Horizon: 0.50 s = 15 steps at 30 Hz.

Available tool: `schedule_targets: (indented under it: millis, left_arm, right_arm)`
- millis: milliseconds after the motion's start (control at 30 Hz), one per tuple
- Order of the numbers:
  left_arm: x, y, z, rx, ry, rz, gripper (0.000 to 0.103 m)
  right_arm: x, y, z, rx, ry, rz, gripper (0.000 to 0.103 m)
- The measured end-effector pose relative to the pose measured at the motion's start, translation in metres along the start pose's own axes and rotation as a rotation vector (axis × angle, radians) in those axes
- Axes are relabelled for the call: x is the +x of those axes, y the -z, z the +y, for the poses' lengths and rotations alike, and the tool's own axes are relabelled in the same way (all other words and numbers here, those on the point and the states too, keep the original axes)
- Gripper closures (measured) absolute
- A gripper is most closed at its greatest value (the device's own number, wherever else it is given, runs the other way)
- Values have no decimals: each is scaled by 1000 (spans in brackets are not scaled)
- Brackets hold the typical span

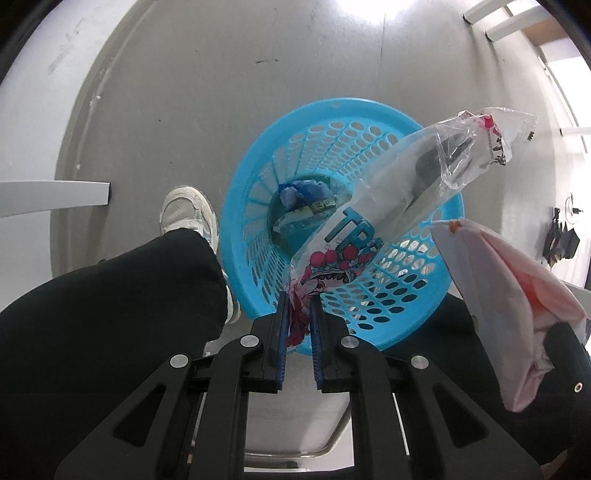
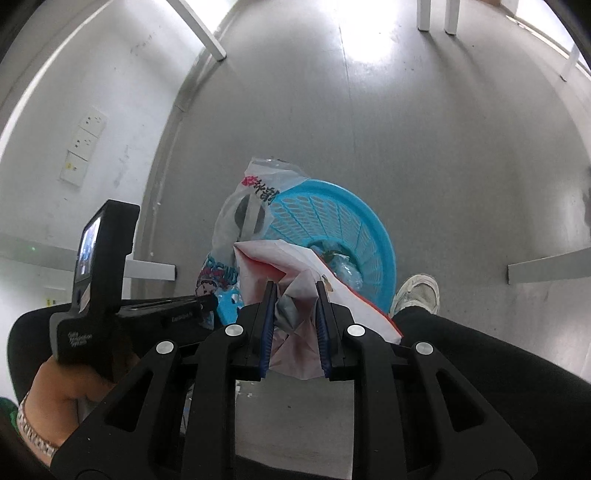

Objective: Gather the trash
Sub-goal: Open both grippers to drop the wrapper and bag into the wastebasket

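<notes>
A blue perforated plastic basket (image 1: 258,206) stands on the grey floor below me, with blue and clear wrappers in its bottom. My left gripper (image 1: 298,299) is shut on the end of a clear printed snack bag (image 1: 388,184), which stretches out over the basket's mouth. My right gripper (image 2: 294,291) is shut on a crumpled white and red paper wrapper (image 2: 295,269), held above the basket's near rim (image 2: 380,240). That paper wrapper (image 1: 509,280) shows at the right edge of the left wrist view. The left gripper's body (image 2: 103,266) and the snack bag (image 2: 236,225) appear left of the basket in the right wrist view.
A person's black trouser legs (image 1: 110,314) and a white sneaker (image 1: 188,210) stand right beside the basket. White table legs (image 2: 207,33) rise from the floor further off. A white wall with sockets (image 2: 83,147) is on the left. Dark cables (image 1: 561,236) lie at the right.
</notes>
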State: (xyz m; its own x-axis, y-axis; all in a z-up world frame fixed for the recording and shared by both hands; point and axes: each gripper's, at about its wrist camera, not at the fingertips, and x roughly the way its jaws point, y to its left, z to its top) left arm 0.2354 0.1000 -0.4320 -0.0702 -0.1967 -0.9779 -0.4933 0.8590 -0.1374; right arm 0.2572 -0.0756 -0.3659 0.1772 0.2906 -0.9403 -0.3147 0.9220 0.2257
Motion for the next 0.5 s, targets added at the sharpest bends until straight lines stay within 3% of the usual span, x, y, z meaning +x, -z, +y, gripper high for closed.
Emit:
schedule_targets:
  millis: [333, 467, 500]
  left_arm:
    - [10, 0, -1, -5, 13, 45, 92]
    - [1, -3, 3, -39, 80, 8, 59]
    - [-1, -3, 4, -45, 78, -6, 59]
  right_arm:
    - [15, -9, -5, 35, 7, 33, 80]
    - [13, -10, -8, 67, -9, 18, 68]
    - [13, -10, -9, 72, -10, 16, 66]
